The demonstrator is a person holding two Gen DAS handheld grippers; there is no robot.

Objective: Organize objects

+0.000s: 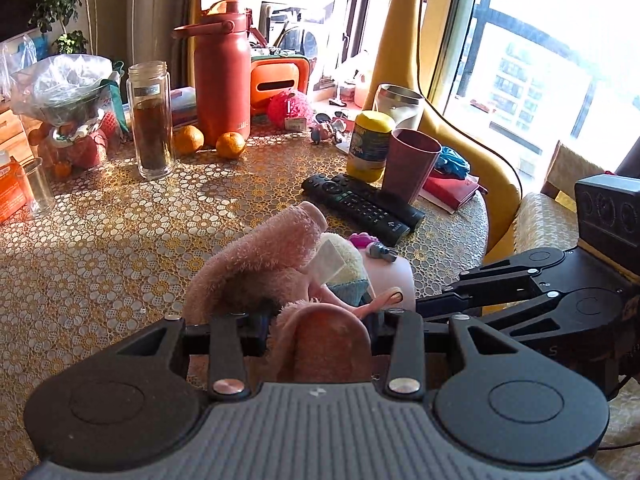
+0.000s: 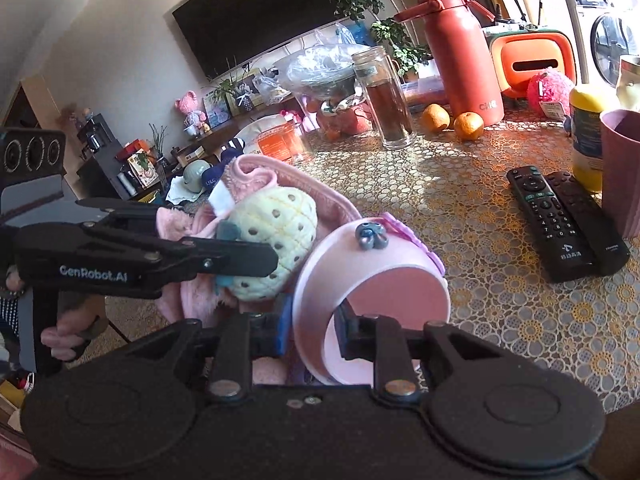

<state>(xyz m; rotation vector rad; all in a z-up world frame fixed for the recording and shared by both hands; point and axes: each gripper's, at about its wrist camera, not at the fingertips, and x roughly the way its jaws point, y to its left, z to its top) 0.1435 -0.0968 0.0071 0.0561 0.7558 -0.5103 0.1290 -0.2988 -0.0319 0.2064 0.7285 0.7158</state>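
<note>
Right wrist view: the right gripper clamps the rim of a pink cup at the table's near edge. The left gripper pinches a plush toy just beside the cup.

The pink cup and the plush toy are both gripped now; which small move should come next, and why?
Probably bring the plush toy over the pink cup's mouth. The left tool pinches the toy's pink fabric. The right tool clamps the cup's rim, and the cup is tipped on its side beside the toy.
</note>
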